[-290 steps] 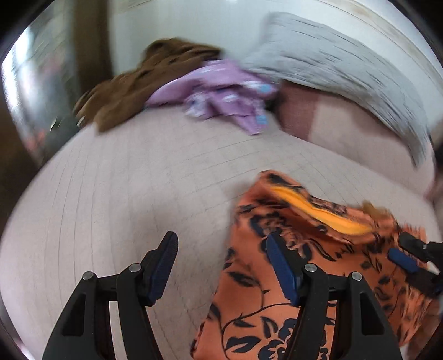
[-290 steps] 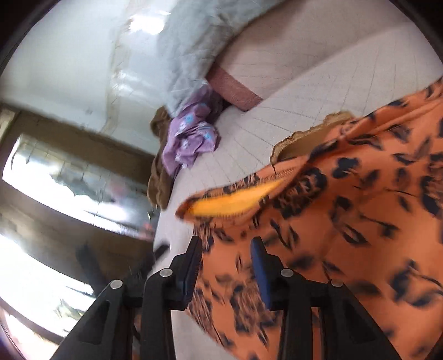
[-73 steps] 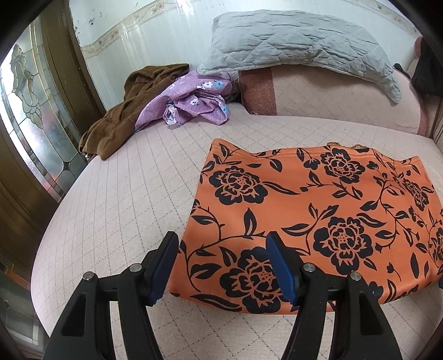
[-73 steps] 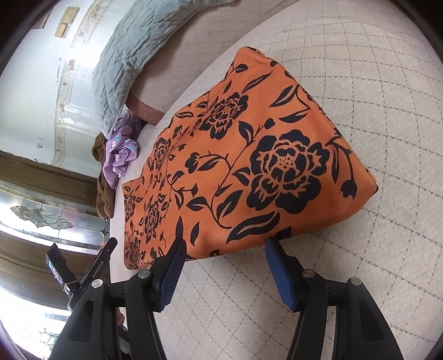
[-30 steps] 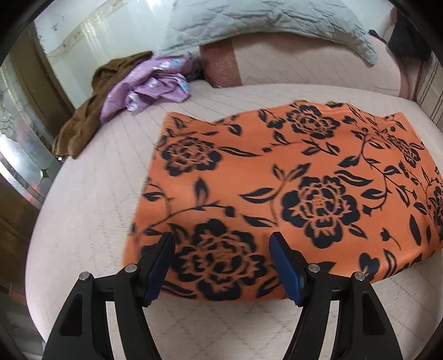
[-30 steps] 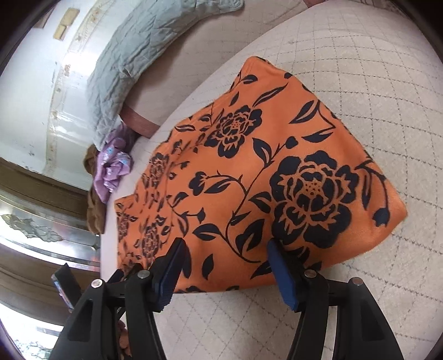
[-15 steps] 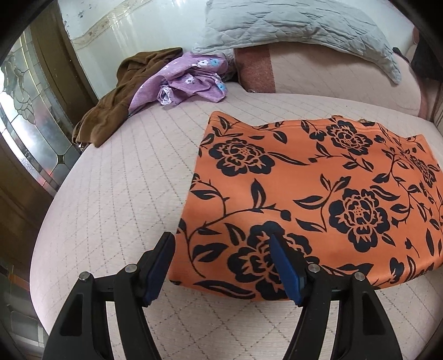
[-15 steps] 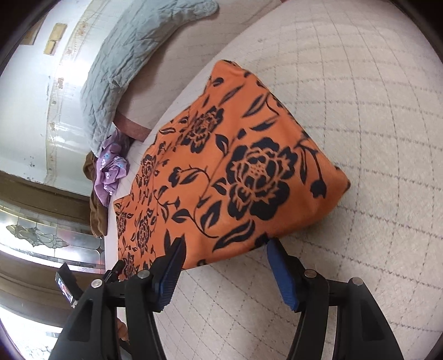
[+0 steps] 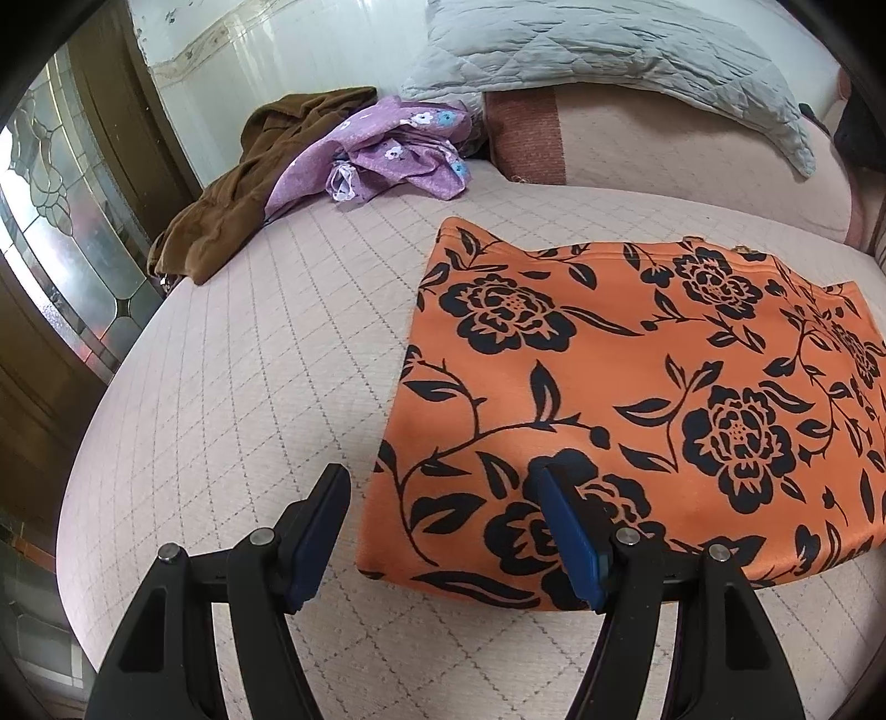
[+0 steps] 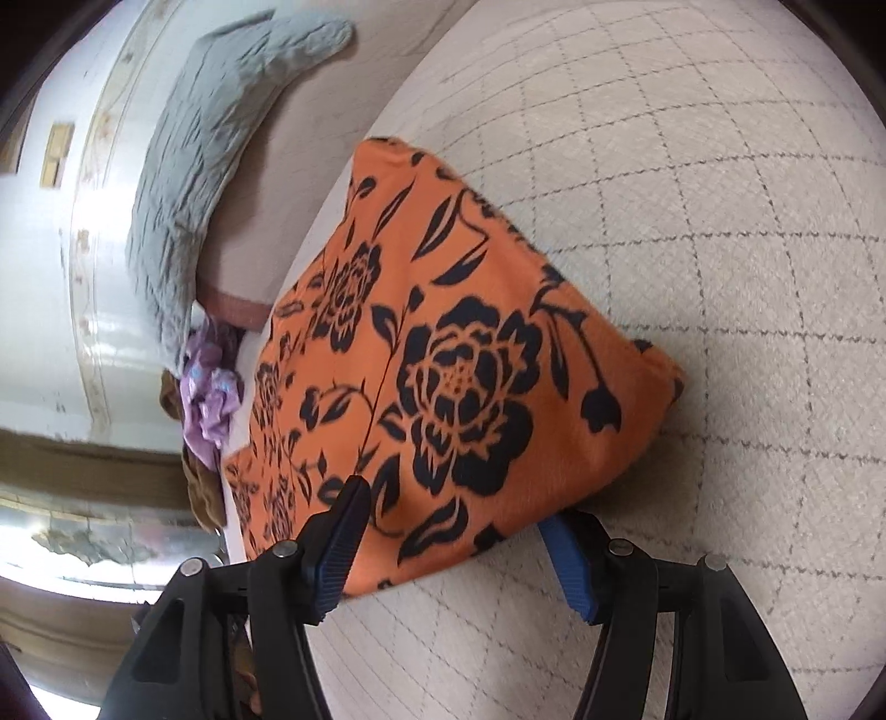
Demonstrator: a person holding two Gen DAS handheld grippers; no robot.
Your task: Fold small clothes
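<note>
An orange garment with a black flower print point(image 9: 637, 382) lies folded flat on the quilted bed point(image 9: 249, 360). My left gripper point(image 9: 443, 498) is open and empty, its jaws spread around the garment's near left corner. In the right wrist view the same garment point(image 10: 443, 360) fills the middle. My right gripper point(image 10: 454, 515) is open, its jaws straddling the garment's near right edge, the right jaw partly under the cloth.
A purple flowered garment point(image 9: 387, 155) and a brown garment point(image 9: 249, 183) lie heaped at the far left of the bed. A grey quilted pillow point(image 9: 609, 50) rests on a pink bolster point(image 9: 664, 149) at the head. A glass door point(image 9: 50, 221) stands left.
Both grippers stay open. The left view has drawn slightly closer to the garment's left corner. The right gripper has moved in onto the garment's right edge, which now lies between its jaws.
</note>
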